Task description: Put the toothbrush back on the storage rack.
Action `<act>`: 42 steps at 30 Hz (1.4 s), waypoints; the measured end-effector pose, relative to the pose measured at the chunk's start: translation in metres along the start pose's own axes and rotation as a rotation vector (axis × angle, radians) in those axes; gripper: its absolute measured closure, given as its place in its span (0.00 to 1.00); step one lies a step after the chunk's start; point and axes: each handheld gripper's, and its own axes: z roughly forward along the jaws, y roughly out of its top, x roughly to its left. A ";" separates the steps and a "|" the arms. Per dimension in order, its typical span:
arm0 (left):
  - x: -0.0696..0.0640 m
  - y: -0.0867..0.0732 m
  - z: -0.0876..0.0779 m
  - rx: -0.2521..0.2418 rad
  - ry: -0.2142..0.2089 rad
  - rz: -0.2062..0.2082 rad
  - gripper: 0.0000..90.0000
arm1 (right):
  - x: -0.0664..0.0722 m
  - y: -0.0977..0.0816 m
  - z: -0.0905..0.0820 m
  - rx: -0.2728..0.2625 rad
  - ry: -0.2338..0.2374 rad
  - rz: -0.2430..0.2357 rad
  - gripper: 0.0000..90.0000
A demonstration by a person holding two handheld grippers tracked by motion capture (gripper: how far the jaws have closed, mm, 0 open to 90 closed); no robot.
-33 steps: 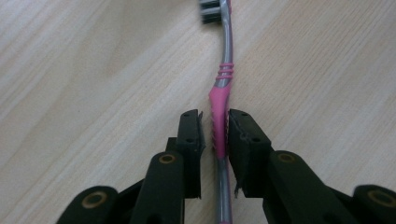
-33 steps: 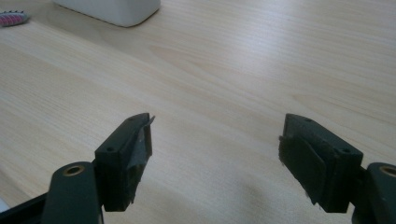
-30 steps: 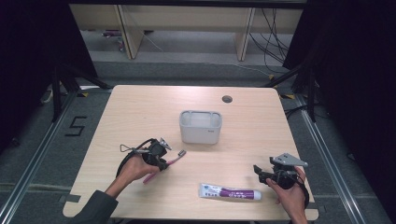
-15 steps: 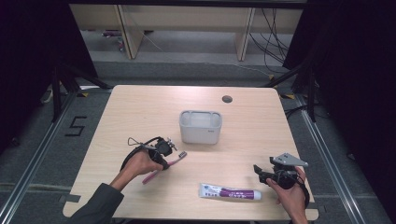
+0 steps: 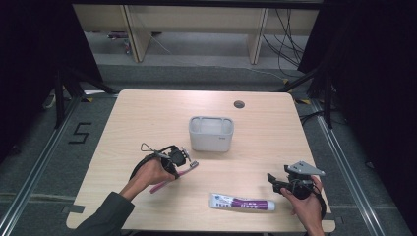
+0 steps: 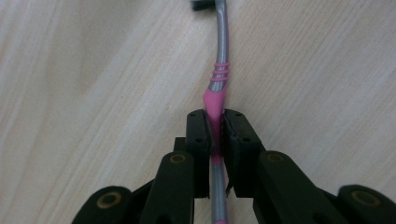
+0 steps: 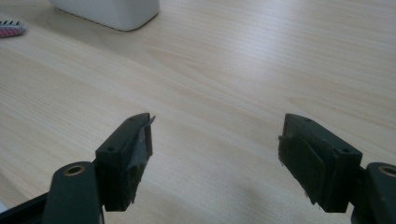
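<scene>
While the left tongs [image 6: 215,133] pinch the pink-and-grey toothbrush [image 6: 218,81] by its pink handle, both pads pressed against it, the brush runs straight ahead from the jaws, its grey neck reaching up to the dark bristle head at the top edge of the left gripper view. Seen from the high view, the left tongs [image 5: 183,156] sit left of centre on the wooden surface [image 5: 147,113], the toothbrush [image 5: 172,176] slanting beneath the hand with its head towards the white holder [image 5: 211,133], which stands near. The right tongs [image 7: 215,140] are spread wide with nothing between them, held near the right front corner [image 5: 278,181]. A white-and-purple toothpaste tube [image 5: 242,202] lies flat just left of them.
</scene>
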 end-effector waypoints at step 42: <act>0.021 -0.018 -0.091 -0.542 0.057 -0.123 0.91 | -0.002 0.000 -0.001 -0.008 -0.007 0.005 0.29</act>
